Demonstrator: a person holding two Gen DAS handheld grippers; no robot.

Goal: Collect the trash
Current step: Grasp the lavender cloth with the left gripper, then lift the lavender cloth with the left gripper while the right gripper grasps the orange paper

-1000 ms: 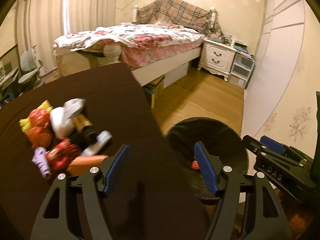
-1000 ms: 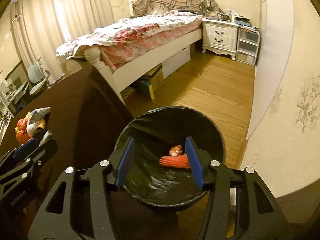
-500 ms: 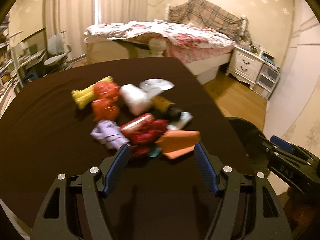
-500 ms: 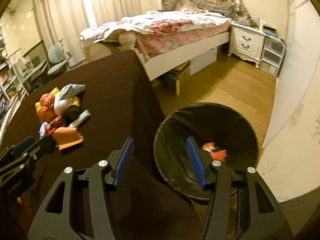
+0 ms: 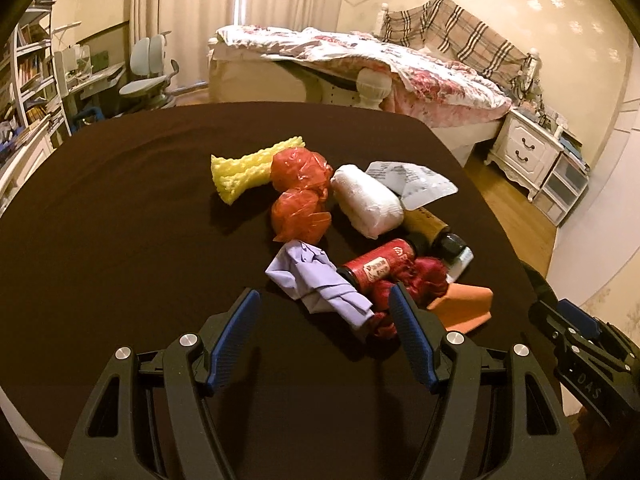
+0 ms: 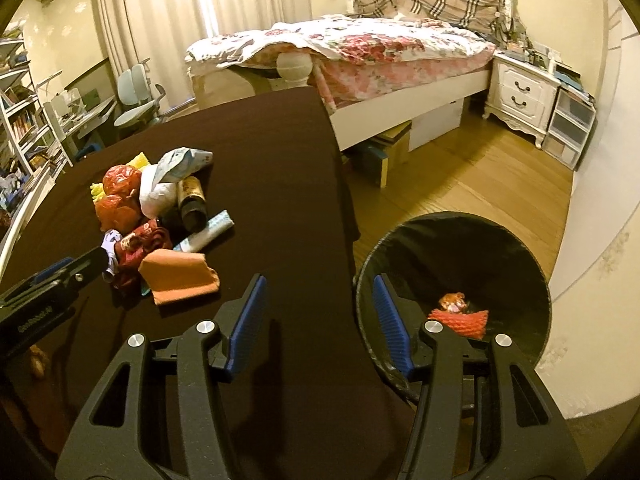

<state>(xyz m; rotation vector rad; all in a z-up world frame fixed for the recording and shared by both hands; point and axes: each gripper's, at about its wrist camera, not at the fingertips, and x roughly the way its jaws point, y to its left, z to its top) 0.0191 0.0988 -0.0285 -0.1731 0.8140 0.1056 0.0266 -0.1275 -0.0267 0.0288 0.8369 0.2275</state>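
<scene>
While left hand-held gripper [image 5: 324, 312] gapes, lilac wrapper [image 5: 316, 282] lies diagonal.

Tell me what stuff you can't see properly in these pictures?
- Trash bin: right wrist view, its near rim hidden behind the right gripper.
- Red can: left wrist view, label too small to read.
- Dark red wrapper: partly behind the left gripper's fingers.

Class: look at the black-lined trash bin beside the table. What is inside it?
Inside the trash bin lie an orange-red foam net and a small crumpled wrapper behind it. The right gripper hides the bin's near left part.
</scene>
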